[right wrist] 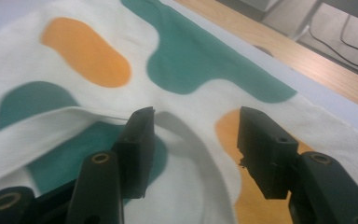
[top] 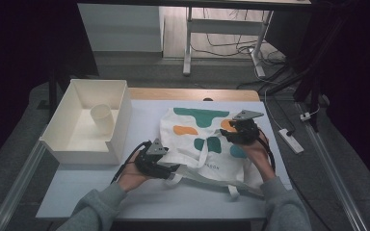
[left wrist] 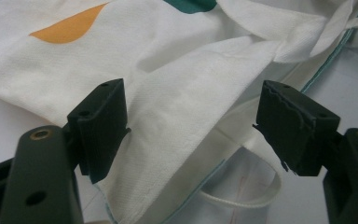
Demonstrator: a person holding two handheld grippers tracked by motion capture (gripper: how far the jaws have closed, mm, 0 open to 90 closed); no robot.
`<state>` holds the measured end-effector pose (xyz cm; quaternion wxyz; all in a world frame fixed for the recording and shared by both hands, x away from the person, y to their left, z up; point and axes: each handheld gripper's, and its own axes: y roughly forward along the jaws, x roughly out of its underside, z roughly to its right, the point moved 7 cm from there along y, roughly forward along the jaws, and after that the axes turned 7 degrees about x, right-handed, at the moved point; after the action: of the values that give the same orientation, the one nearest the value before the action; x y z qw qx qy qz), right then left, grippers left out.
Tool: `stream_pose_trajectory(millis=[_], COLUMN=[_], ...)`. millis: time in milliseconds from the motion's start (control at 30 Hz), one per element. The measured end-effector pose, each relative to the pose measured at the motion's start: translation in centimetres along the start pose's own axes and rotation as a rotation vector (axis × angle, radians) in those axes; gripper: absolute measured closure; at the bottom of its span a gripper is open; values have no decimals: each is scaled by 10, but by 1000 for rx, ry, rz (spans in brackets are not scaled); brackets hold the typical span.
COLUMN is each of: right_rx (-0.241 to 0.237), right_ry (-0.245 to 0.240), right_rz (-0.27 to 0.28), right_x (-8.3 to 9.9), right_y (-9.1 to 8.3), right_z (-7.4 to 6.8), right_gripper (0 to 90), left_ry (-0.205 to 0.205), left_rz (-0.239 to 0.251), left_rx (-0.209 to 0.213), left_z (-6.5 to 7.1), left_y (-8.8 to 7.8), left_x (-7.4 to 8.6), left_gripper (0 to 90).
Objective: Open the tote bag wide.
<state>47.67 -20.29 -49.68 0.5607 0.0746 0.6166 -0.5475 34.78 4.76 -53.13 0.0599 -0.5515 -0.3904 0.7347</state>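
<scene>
While both tongs [top: 173,169] [top: 227,136] gape apart over the tote bag [top: 204,144], the pale table [top: 101,187] stands amid dark surroundings.

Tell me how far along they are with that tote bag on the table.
Early, it seems. The tote bag lies flat on the table, print up, handles toward the person. The left claw stands open around the bag's folded edge, pads not pressing. The right claw is open above the printed cloth with a strap beneath it, gripping nothing. The cup still sits in the white bin. Any folding or packing is still ahead.
</scene>
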Motion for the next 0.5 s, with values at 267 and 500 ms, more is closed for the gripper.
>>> stream_pose_trajectory(millis=[267,500], right_rx=[-139,-187], right_ry=[-17,-59], right_rz=[-18,-38], right_x=[-1,5], right_y=[-13,-18], right_z=[-26,-44], right_gripper=[435,430], left_ry=[1,0], left_rz=[2,4], left_rx=[-4,-5], left_z=[-1,-1], left_y=[-2,-2], left_x=[0,0], left_gripper=[246,246])
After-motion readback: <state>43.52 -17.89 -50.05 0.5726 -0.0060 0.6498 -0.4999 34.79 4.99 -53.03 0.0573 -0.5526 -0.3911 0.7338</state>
